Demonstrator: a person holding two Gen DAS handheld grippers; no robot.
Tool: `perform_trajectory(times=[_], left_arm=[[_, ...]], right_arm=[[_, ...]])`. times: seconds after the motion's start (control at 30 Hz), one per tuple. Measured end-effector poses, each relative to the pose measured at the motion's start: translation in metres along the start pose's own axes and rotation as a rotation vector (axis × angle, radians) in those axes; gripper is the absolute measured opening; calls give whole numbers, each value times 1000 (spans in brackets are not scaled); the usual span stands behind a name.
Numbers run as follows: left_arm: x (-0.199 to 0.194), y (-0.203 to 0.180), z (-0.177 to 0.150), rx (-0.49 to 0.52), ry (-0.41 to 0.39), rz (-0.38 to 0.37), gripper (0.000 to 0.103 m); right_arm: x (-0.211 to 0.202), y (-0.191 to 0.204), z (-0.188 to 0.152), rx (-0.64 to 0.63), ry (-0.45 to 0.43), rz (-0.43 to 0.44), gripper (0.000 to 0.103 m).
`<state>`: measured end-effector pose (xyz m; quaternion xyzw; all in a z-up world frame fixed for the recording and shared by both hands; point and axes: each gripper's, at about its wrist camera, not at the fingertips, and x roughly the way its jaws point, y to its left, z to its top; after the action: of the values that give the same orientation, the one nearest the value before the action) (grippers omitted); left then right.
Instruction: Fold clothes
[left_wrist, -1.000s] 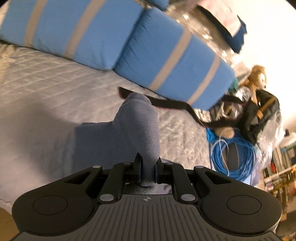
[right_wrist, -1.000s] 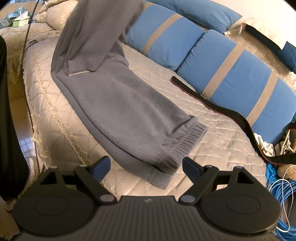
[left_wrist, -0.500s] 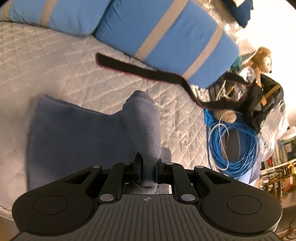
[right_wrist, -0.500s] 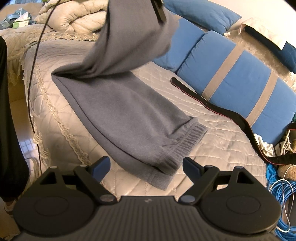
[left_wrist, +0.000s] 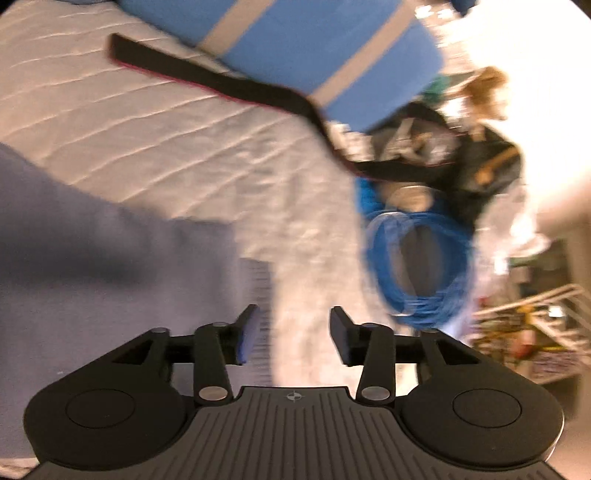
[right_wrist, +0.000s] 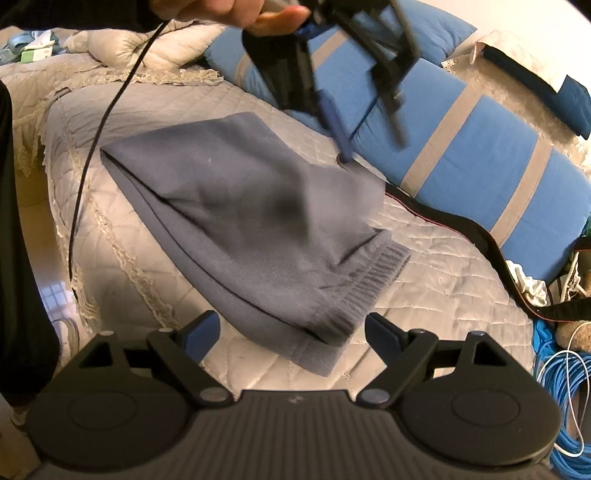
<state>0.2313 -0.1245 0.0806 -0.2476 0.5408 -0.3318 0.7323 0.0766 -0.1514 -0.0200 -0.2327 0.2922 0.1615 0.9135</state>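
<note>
- Garment (right_wrist: 236, 206): grey-blue knit, lying doubled on the quilted bedspread (right_wrist: 443, 288), ribbed hem (right_wrist: 369, 284) at the near right end, fold line at the far left. In the left wrist view only a blurred stretch of it (left_wrist: 92, 280) shows, on the left.
- Left gripper (left_wrist: 291, 332): jaws apart, nothing between them; in the right wrist view it (right_wrist: 369, 140) hangs just above the garment's far right corner, blurred.
- Right gripper (right_wrist: 291, 328): jaws wide apart, empty, poised near the ribbed hem.
- Step in hand, as judged: one fold is laid and the top layer released; squaring and the next fold remain.
- Doing it well: line the top layer's edge with the hem below, since it sits skewed and a shallow hollow shows mid-cloth; flatten that before folding again; take both layers at a corner so they do not slide apart.
- Black strap (right_wrist: 461, 229): lies on the bedspread to the right, its end just beside the garment's far right corner; likely to snag if cloth is dragged that way.
- Blue cushions (right_wrist: 480, 147): along the far side, limiting room there.
- Blue cable coil (left_wrist: 417, 269): off the right edge of the bed, apart from the work.
- Black cord (right_wrist: 92, 155): hangs over the left of the bed, beside the garment's fold.
- Toy bear (left_wrist: 484, 92) and dark bag (left_wrist: 480, 162): far right, well apart.
</note>
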Motion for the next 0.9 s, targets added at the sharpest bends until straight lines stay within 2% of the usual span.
perform_trajectory(times=[0.07, 0.13, 0.27, 0.4, 0.47, 0.53, 0.57, 0.6, 0.67, 0.77, 0.9], left_arm=[[-14, -2, 1, 43, -41, -12, 53], [-29, -2, 0, 100, -87, 17, 54], [-53, 10, -9, 241, -189, 157, 54], [-73, 38, -25, 303, -276, 254, 54], [-85, 54, -30, 295, -323, 258, 54], [-96, 70, -34, 273, -371, 245, 54], [-101, 77, -36, 258, -390, 236, 54], [-105, 82, -36, 238, -403, 225, 54], [-113, 92, -37, 197, -428, 203, 54], [-124, 106, -39, 137, -466, 170, 54], [-131, 112, -35, 94, -480, 155, 54]], right_arm=[[0, -2, 0, 10, -5, 13, 92], [-3, -6, -1, 33, -21, 37, 92], [-10, -25, -2, 147, -66, 103, 92], [-9, -58, 10, 392, -84, 197, 91], [1, -74, 19, 526, -80, 266, 89], [15, -88, 28, 645, -62, 322, 81], [24, -92, 33, 684, -27, 301, 71], [34, -96, 36, 720, 8, 282, 66], [57, -105, 37, 797, 72, 271, 60], [84, -115, 30, 908, 139, 305, 50], [103, -119, 22, 1021, 198, 349, 21]])
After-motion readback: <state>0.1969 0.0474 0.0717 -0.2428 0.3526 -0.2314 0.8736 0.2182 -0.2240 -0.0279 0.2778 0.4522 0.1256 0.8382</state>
